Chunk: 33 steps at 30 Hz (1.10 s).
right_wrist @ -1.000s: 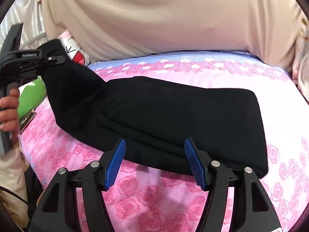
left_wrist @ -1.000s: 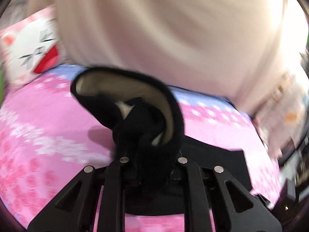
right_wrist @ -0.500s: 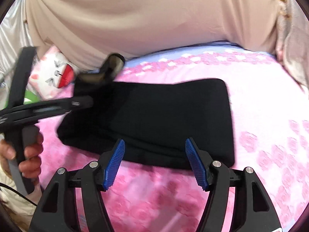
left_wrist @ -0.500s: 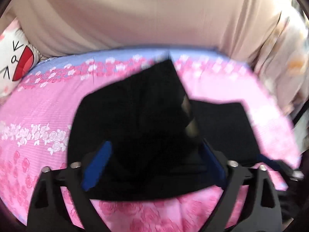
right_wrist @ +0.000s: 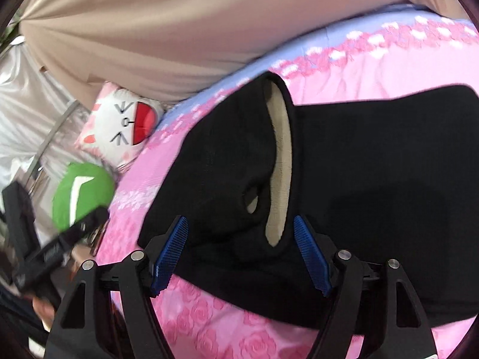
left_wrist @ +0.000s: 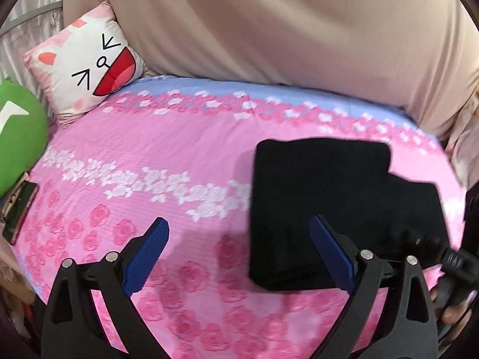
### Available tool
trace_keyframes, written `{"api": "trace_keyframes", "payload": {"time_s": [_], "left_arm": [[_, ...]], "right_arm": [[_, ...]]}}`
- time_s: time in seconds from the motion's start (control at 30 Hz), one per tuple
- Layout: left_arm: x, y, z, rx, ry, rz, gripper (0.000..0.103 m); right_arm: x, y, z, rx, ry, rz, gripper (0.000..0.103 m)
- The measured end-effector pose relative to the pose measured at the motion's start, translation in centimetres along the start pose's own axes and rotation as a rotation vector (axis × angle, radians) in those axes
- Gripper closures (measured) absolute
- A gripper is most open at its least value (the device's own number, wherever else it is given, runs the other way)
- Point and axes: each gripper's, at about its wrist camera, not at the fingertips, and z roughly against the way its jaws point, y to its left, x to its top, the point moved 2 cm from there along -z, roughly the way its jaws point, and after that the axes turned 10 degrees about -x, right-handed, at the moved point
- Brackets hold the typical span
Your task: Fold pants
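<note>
While the left gripper [left_wrist: 238,257] stands wide open above the pink floral bedspread [left_wrist: 155,155] with nothing between its blue pads [left_wrist: 146,257], the right gripper [right_wrist: 241,249] is also spread open, its pads on either side of a raised edge of the black pants [right_wrist: 374,179] without clamping it. That raised edge shows a beige lining, possibly the waistband. The pants lie folded on the bedspread, toward its right side in the left wrist view. Beyond, a cat-face pillow [left_wrist: 89,62] and green cushion [left_wrist: 18,140] sit near a beige curtain [left_wrist: 284,21].
</note>
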Motion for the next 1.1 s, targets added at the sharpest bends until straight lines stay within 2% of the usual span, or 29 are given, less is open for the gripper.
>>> {"api": "trace_keyframes", "payload": {"time_s": [0.1, 0.13, 0.17, 0.23, 0.3, 0.5, 0.63, 0.7, 0.8, 0.9, 1.0, 1.03, 1.07, 1.1], "left_arm": [[-0.5, 1.0, -1.1, 0.075, 0.019, -0.020, 0.010], [-0.6, 1.3, -1.3, 0.095, 0.024, -0.024, 0.010], [-0.8, 1.5, -1.5, 0.112, 0.030, -0.026, 0.010], [-0.9, 1.9, -2.0, 0.131, 0.045, -0.024, 0.010], [-1.1, 2.3, -2.5, 0.133, 0.065, -0.015, 0.010], [-1.1, 2.5, -3.2, 0.165, 0.082, -0.012, 0.010], [-1.1, 1.9, -3.0, 0.180, 0.087, -0.034, 0.010], [-1.0, 1.6, -2.8, 0.175, 0.084, -0.037, 0.010], [-0.9, 1.0, -2.3, 0.153, 0.076, -0.039, 0.010], [-0.8, 0.3, -2.5, 0.111, 0.083, -0.026, 0.010], [-0.8, -1.1, -3.0, 0.065, 0.098, -0.024, 0.010], [-0.9, -1.8, -3.3, 0.049, 0.105, -0.029, 0.010], [-0.9, -2.4, -3.5, 0.034, 0.111, -0.034, 0.010], [-1.0, -3.3, -3.7, 0.007, 0.122, -0.041, 0.010]], "right_arm": [[0.2, 0.9, -0.5, -0.035, -0.020, 0.022, 0.031], [0.2, 1.2, -0.7, -0.044, -0.024, 0.026, 0.036], [0.3, 1.5, -0.9, -0.050, -0.030, 0.030, 0.043], [0.2, 1.9, -1.0, -0.099, -0.054, 0.046, 0.075], [0.2, 2.3, -0.9, -0.118, -0.074, 0.067, 0.085], [1.5, 4.3, 1.6, -0.090, -0.144, 0.138, 0.087], [4.0, 4.7, 5.4, -0.052, -0.233, 0.147, 0.088], [4.7, 3.9, 7.7, -0.065, -0.289, 0.139, 0.088], [4.7, 0.4, 11.7, -0.142, -0.368, 0.096, 0.088], [2.9, -5.0, 12.8, -0.242, -0.335, 0.017, 0.087], [0.0, -10.5, 10.2, -0.321, -0.207, -0.075, 0.085], [-1.1, -12.1, 8.9, -0.306, -0.173, -0.112, 0.084], [-1.7, -12.8, 8.4, -0.263, -0.179, -0.128, 0.084], [-1.8, -12.9, 8.6, -0.255, -0.195, -0.130, 0.083]]}}
